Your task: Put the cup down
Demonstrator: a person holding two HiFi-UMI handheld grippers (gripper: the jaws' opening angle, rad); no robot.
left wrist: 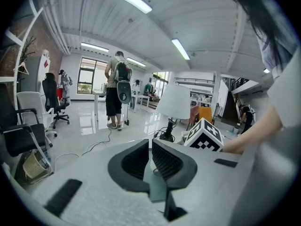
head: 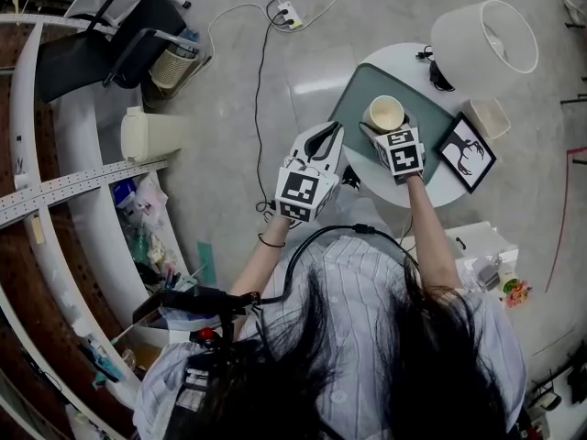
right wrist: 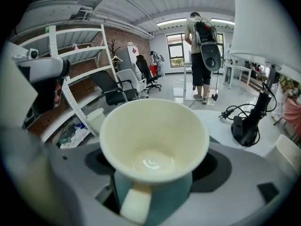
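A cup [head: 385, 114], cream inside and teal outside with a cream handle, is held in my right gripper [head: 387, 127], which is shut on it. The cup hangs upright over a green mat [head: 353, 99] on the round white table [head: 404, 187]. In the right gripper view the cup [right wrist: 155, 140] fills the middle between the jaws of the right gripper [right wrist: 153, 171], and it is empty. My left gripper [head: 327, 133] hovers at the table's left edge beside the mat. In the left gripper view, the left gripper [left wrist: 150, 147] is shut with nothing in it.
A lamp with a white shade [head: 484, 35] stands at the table's back right. A framed deer picture [head: 466, 152], a small white box [head: 486, 115] and a black plug [head: 438, 73] share the table. An office chair [head: 101, 39], a basket [head: 172, 65] and floor cables [head: 261, 71] lie left.
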